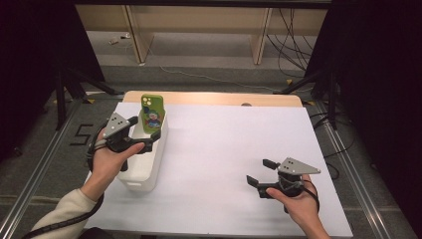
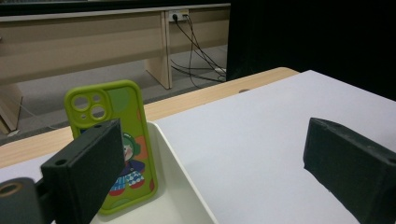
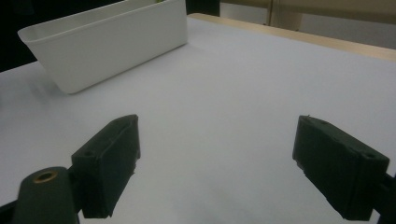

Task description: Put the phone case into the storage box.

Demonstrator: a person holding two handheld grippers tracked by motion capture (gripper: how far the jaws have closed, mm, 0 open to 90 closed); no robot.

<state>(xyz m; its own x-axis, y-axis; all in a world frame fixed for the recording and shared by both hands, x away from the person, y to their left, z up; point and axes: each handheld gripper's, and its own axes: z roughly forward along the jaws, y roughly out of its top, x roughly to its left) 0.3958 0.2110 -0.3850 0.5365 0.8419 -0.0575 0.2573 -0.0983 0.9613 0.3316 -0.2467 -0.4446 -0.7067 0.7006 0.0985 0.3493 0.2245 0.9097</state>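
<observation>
A: Where is the phone case?

B: The green phone case (image 1: 152, 113) stands nearly upright at the far end of the white bin (image 1: 149, 169), leaning against the bin's far wall. Its back faces the person, showing a cartoon figure and the camera cut-outs. The bin lies along the left edge of the surface (image 1: 224, 149), its far end near the far left corner.

A: And the left tool?

B: The left tool (image 1: 147, 134) hovers over the bin, just on the near side of the case. Its jaws are spread wide, and nothing sits between them. In the left gripper view, one jaw overlaps the lower left of the case (image 2: 119, 140), but I cannot tell whether it touches.

A: What about the right one?

B: The right tool (image 1: 260, 172) is held low near the near right corner of the surface, well apart from the bin. Its jaws gape too, with bare white surface (image 3: 224, 93) between them, and the bin (image 3: 112, 42) shows farther off.
</observation>
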